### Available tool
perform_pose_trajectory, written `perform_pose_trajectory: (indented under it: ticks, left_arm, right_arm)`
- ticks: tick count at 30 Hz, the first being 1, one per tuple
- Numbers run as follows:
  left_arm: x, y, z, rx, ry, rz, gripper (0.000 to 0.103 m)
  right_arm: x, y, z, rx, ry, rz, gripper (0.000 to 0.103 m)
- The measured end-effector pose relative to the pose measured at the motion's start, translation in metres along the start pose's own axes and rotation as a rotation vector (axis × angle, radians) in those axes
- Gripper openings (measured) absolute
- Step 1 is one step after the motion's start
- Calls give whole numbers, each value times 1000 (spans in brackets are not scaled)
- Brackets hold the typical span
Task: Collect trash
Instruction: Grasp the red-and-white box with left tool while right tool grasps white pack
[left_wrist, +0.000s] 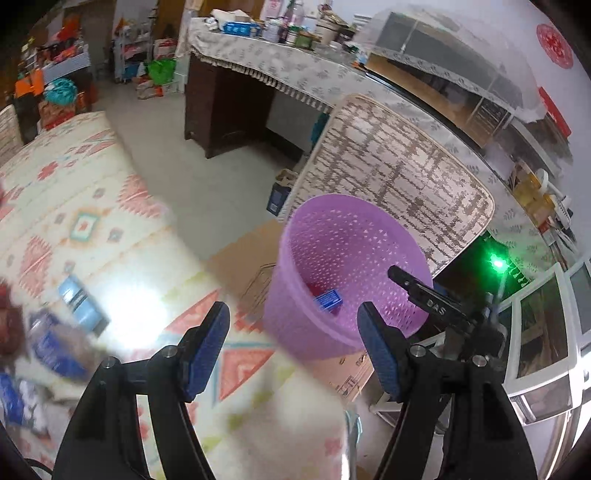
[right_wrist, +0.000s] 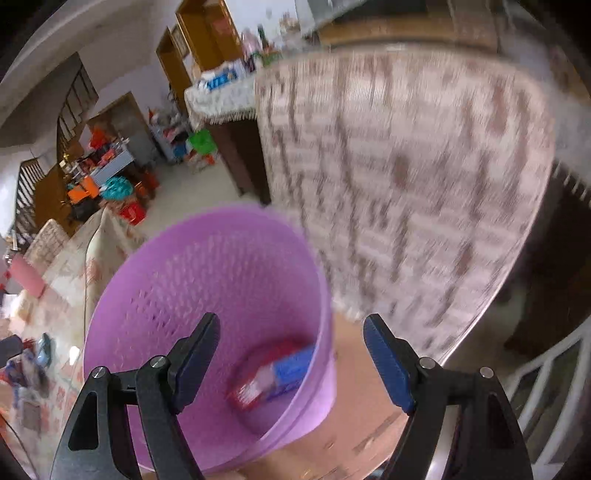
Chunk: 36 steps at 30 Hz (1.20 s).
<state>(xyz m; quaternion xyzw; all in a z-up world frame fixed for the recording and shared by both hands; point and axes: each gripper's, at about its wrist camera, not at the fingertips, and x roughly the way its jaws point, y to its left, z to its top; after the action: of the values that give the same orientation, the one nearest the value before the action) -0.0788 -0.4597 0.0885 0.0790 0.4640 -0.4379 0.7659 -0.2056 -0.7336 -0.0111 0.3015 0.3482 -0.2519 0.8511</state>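
A purple perforated plastic bin (left_wrist: 332, 240) stands on a cardboard box beside the patterned table; it also fills the right wrist view (right_wrist: 207, 266). A blue and red package (right_wrist: 277, 373) lies at its bottom, seen as a blue packet (left_wrist: 328, 298) in the left wrist view. My left gripper (left_wrist: 291, 332) is open and empty over the table edge, near the bin. My right gripper (right_wrist: 291, 339) is open and empty above the bin's mouth; its finger (left_wrist: 424, 291) shows over the bin's right rim. Blurred wrappers (left_wrist: 55, 347) and a blue packet (left_wrist: 79, 299) lie on the table (left_wrist: 85, 192) at left.
A chair back with a brown-and-cream woven cover (left_wrist: 399, 173) stands right behind the bin. A cardboard box (left_wrist: 243, 258) sits under the bin. A cloth-covered counter (left_wrist: 280, 62) with bottles runs along the back. A white window frame (left_wrist: 546, 332) is at right.
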Motion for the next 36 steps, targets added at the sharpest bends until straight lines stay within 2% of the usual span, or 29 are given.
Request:
perform_pose_trajectory:
  ticks: [1,2,4,8,11,13,16,19,22,23,26,28,30,32,36]
  left_arm:
    - [-6,4,-4,-8,-6,4,71]
    - [-13,11,-9,-19,-12,11,71]
    - [-26,24,-18,-52,-21,23,71]
    - [-56,58,-34,-131,-53,47,71]
    - [-79,78,-45,-177,-80,79,71]
    - [-97,91,-52,-205,-107,101,71]
    - [-123,107,-65,-233,-154,150,71]
    - [-156,131,-84,-276,-207,227,76]
    - [-188,155,-106,-312,-252,341,86]
    - [-201,167,-117,-326,-269,399,88]
    - [-222,198,-141,-385,-280,490,90]
    - [-230,221,-156,-438,-278,503,90]
    - [-234,240,-169,-492,-272,506,90]
    - [-235,255,-181,-529,-267,497,90]
    - [-229,266,-184,-511,-254,533,90]
  right_arm:
    - [4,-2,-3,16,23,25,74]
    - [8,-6,-5,46,51,48,72]
    - [10,-13,-9,96,69,85,72]
    - [6,-30,-14,217,136,225,70]
    - [3,-23,-23,227,171,255,69]
    - [3,-15,-32,220,186,253,70]
    - [2,-7,-38,199,163,211,74]
    - [-7,-5,-39,186,129,120,81]
    - [-24,-6,-39,182,68,65,83]
    - [-32,-5,-39,180,44,53,84]
    - [-66,18,-39,102,-50,6,84]
    - [-84,39,-40,27,-111,-27,85]
    - [-102,69,-45,-83,-186,-25,92]
    - [-114,101,-54,-182,-227,32,99]
    - [-110,162,-71,-297,-136,231,99]
